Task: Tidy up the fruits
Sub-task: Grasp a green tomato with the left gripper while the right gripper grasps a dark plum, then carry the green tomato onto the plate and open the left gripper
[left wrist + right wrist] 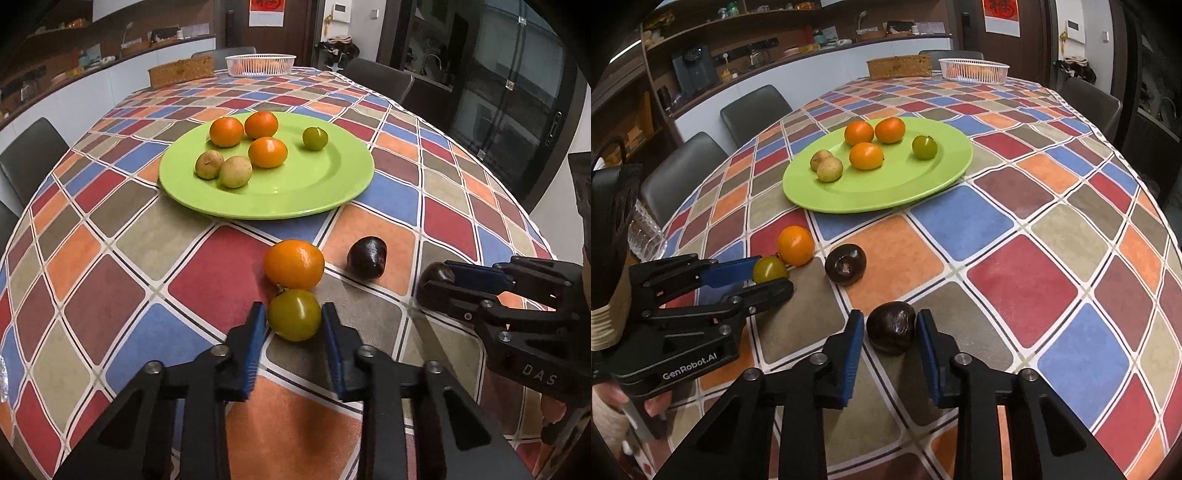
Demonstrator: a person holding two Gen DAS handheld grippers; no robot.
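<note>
A green plate (314, 192) (923, 184) holds three oranges, two pale yellow fruits and one green tomato (315, 138). My left gripper (294, 317) is closed around a green tomato (294, 314) (769, 269) resting on the tablecloth; its pads touch both sides. An orange (294, 263) (795, 245) sits just beyond it, touching it. My right gripper (890, 326) (436, 278) is closed around a dark purple fruit (891, 327) (437, 272) on the table. A second dark purple fruit (367, 256) (846, 264) lies between the grippers.
The table has a checked multicolour cloth (221, 266). A white basket (260, 64) (974, 69) and a wicker box (181, 72) (899, 65) stand at the far end. Chairs (755, 110) surround the table. A clear glass object (646, 229) stands at the left edge.
</note>
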